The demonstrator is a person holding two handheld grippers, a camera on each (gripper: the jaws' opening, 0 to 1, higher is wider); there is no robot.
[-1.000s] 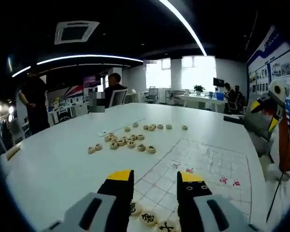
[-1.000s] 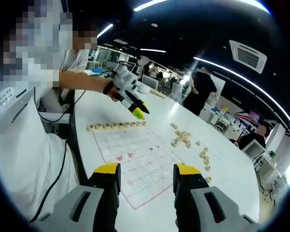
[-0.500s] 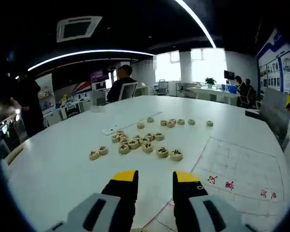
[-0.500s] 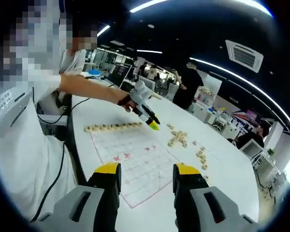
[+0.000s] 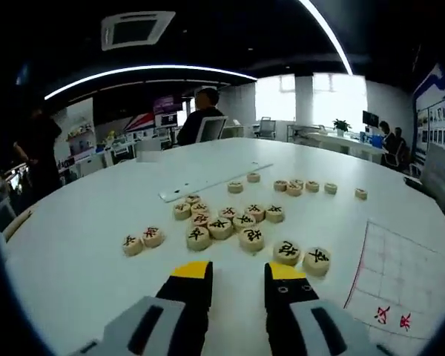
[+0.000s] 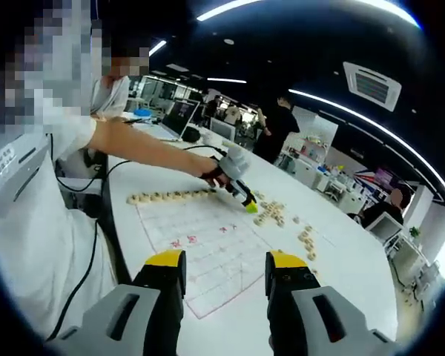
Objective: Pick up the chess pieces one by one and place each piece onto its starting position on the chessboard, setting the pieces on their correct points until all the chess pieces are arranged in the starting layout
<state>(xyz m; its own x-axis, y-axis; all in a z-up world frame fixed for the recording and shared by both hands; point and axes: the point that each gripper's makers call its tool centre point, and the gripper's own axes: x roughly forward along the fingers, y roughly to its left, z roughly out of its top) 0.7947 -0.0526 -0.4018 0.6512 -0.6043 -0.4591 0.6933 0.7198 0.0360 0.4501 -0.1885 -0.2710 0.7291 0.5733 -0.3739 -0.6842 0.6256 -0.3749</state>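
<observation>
Loose round wooden chess pieces (image 5: 221, 222) lie in a cluster on the white table, just ahead of my left gripper (image 5: 237, 285), which is open with nothing between its jaws. Two more pieces (image 5: 302, 256) sit to the right of that cluster, near the edge of the paper chessboard (image 5: 408, 274). In the right gripper view the chessboard (image 6: 200, 237) lies ahead of my open, empty right gripper (image 6: 224, 278). A row of pieces (image 6: 174, 195) lines the board's far edge. The left gripper (image 6: 250, 207), held in a hand, hovers by the loose pieces (image 6: 271, 215).
A long flat white strip (image 5: 215, 180) lies beyond the cluster, and another line of pieces (image 5: 297, 185) sits further back. The person's arm (image 6: 148, 144) reaches across the board's far side. Office chairs and people stand beyond the table.
My left gripper has travelled from the placed row at the board's edge out over the table to the loose cluster. The right gripper has stayed put, open.
</observation>
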